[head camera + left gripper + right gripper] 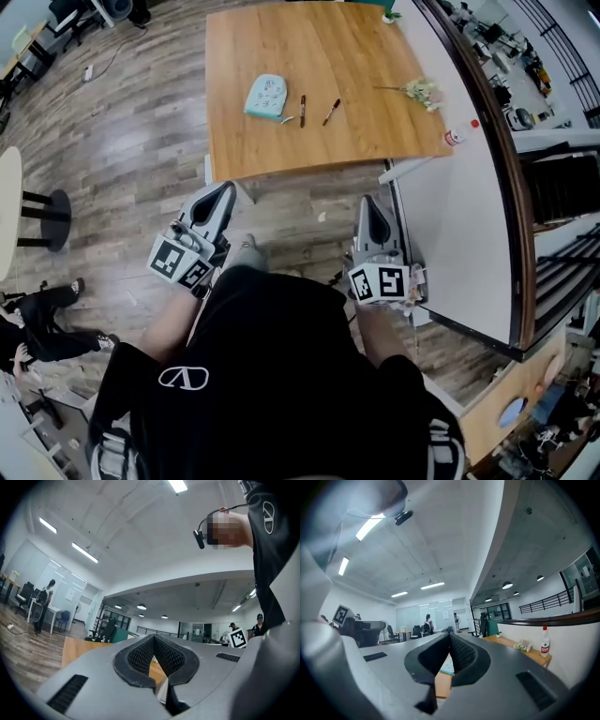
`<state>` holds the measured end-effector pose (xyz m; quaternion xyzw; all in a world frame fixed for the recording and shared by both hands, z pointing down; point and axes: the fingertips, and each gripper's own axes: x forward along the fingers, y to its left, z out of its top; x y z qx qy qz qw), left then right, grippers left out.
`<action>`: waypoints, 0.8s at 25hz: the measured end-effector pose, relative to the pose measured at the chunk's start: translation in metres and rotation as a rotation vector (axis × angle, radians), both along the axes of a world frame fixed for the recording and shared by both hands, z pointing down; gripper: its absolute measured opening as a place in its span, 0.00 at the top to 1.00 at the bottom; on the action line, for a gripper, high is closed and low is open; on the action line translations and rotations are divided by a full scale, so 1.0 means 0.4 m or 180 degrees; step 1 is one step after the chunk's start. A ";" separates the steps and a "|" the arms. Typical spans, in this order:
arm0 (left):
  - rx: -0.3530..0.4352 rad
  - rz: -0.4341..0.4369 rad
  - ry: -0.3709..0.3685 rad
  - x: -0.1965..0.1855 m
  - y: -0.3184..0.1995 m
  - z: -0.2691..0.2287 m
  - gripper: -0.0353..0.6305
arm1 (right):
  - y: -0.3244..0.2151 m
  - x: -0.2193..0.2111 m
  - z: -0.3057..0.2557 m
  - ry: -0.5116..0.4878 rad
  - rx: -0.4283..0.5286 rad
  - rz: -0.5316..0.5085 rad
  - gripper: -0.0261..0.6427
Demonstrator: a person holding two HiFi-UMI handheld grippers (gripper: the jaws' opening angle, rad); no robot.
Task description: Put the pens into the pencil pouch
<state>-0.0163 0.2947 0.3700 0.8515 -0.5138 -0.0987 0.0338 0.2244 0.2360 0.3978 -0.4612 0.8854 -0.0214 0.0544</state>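
A light teal pencil pouch point(266, 97) lies on the wooden table point(281, 47) in the head view. Just right of it are two dark pens point(302, 110) point(331, 112), and a small pale pen point(287, 120) rests at the pouch's corner. My left gripper point(228, 187) and right gripper point(371, 200) hover over the floor, short of the table's near edge, both pointing toward it. Both are shut with nothing held. In the right gripper view the pouch point(447, 665) shows below the closed jaws point(450, 635). The left gripper point(153, 637) view shows only the table edge point(75, 647).
A bunch of flowers point(419, 91) and a small bottle point(454, 138) sit at the table's right side, next to a white partition point(459, 225). A round table point(7, 211) and a seated person point(37, 323) are at the left. Wood floor lies between me and the table.
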 end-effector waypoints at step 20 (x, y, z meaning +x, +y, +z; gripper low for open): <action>0.0221 0.0358 0.0007 -0.248 -0.654 -0.033 0.94 | -0.553 -0.260 -0.083 0.0218 0.0192 0.0377 0.97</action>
